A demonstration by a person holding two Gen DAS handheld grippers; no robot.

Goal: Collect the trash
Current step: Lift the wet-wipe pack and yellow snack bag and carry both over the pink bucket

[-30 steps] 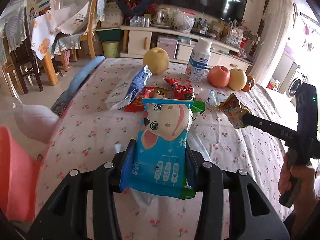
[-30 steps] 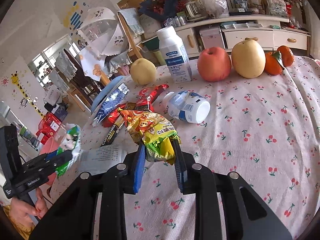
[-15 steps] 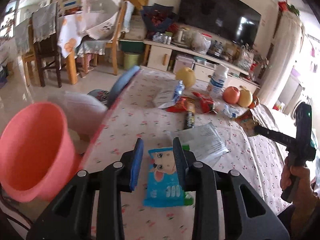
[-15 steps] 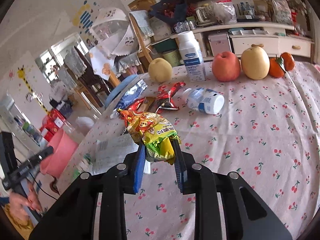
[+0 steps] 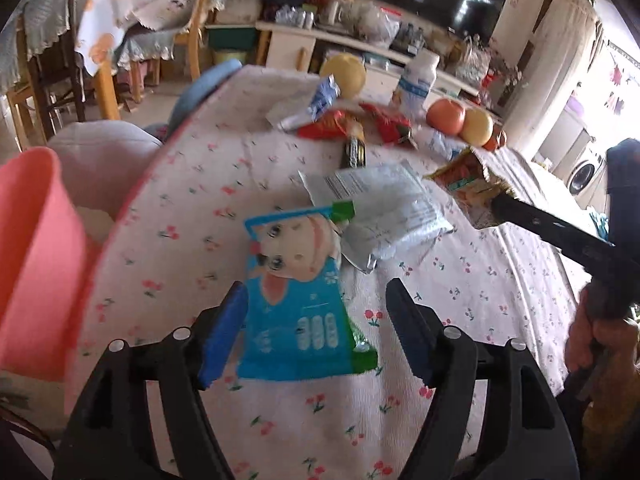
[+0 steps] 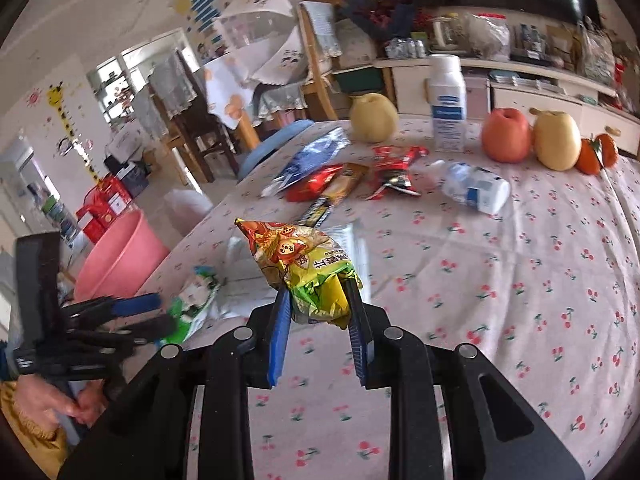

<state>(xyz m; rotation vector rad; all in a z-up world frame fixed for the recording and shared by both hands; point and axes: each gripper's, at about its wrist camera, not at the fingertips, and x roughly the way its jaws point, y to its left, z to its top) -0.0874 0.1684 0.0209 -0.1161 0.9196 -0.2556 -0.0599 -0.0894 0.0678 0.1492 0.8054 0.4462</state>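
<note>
A blue cartoon-printed wrapper (image 5: pixel 292 248) is between the spread fingers of my left gripper (image 5: pixel 316 292), over the flowered tablecloth near the table's left edge. The jaws are opening and the right pad stands clear of it. In the right wrist view the same wrapper (image 6: pixel 196 300) shows at the left gripper's (image 6: pixel 156 314) tips. My right gripper (image 6: pixel 318 292) is shut on a yellow-green snack bag (image 6: pixel 296 256), held above the cloth. From the left wrist view that bag (image 5: pixel 468 184) hangs at the right. A pink basin (image 5: pixel 32 240) stands beside the table's left edge.
A white printed wrapper (image 5: pixel 380 208) lies just beyond the blue one. Farther back lie red wrappers (image 6: pixel 392 172), a blue-silver packet (image 6: pixel 308 158) and a toppled bottle (image 6: pixel 476 188). An upright bottle (image 6: pixel 446 104) and fruit (image 6: pixel 506 134) stand at the far edge. Chairs stand at the left.
The left jaws have spread wide and no longer pinch the blue wrapper, which now sits low between them. The right gripper has carried its snack bag leftward, toward the basin.
</note>
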